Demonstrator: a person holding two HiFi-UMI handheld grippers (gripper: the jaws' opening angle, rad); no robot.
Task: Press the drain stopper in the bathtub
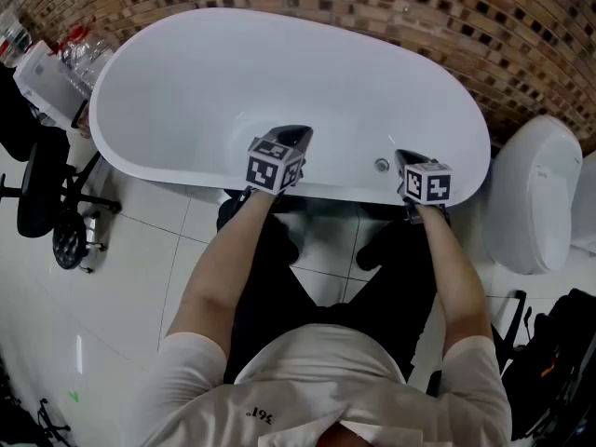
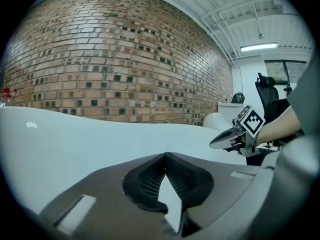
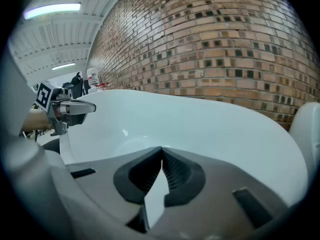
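Note:
The white oval bathtub (image 1: 233, 73) fills the upper head view. A small round chrome fitting (image 1: 381, 165) sits low on its near inner wall, just left of my right gripper (image 1: 402, 159); I cannot tell whether it is the drain stopper. My left gripper (image 1: 296, 136) is held over the near rim, pointing into the basin. Both grippers are shut with nothing between the jaws, as the left gripper (image 2: 165, 155) and the right gripper (image 3: 161, 149) show in their own views. Neither gripper view shows a stopper.
A brick wall (image 1: 419, 17) runs behind the tub. A white toilet (image 1: 531, 194) stands at the right, a black office chair (image 1: 42, 184) and a white box with bottles (image 1: 47, 73) at the left. A black bag (image 1: 559, 352) lies on the tiled floor.

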